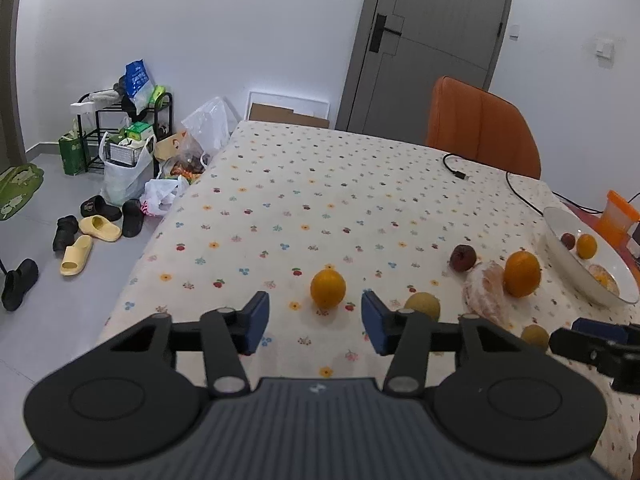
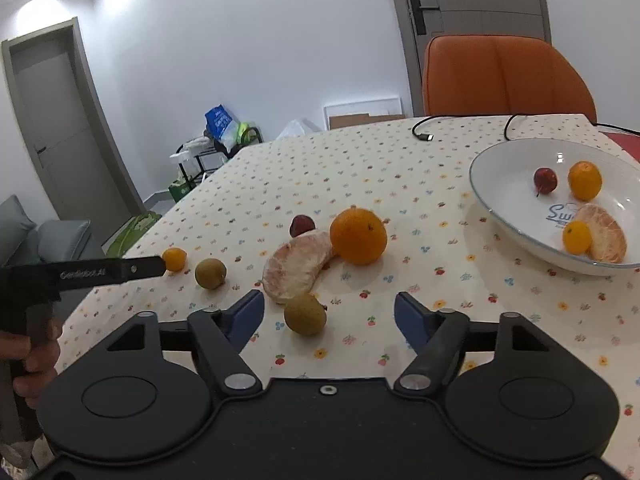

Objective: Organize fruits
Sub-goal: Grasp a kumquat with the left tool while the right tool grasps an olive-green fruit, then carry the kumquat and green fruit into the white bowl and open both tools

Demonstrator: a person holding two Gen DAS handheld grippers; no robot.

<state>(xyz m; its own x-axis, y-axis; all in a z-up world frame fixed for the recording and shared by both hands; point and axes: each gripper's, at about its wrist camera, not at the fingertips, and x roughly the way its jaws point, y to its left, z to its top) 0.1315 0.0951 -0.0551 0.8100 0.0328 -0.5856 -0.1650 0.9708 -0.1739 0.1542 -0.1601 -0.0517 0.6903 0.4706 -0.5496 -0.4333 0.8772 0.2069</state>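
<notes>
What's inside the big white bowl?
The white bowl holds a small red fruit, two small oranges and a peeled citrus piece. Whatever lies beneath the piece is hidden.

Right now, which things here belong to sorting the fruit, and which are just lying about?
Job: big orange, small orange, peeled segment, red fruit, two green fruits, bowl.
Lying about: cable, orange chair, orange cup.

Table (image 2: 400, 168) with flower-print cloth, carrying loose fruit, a bowl and a cable.

Near centre: large orange (image 2: 358, 236) touching peeled citrus piece (image 2: 296, 266); dark red fruit (image 2: 302, 225) just behind; greenish-brown fruit (image 2: 305, 314) nearest. To the left: second greenish-brown fruit (image 2: 210, 273), small orange (image 2: 175, 259). Right: white bowl (image 2: 500, 184). Far side: black cable (image 2: 428, 130).
</notes>
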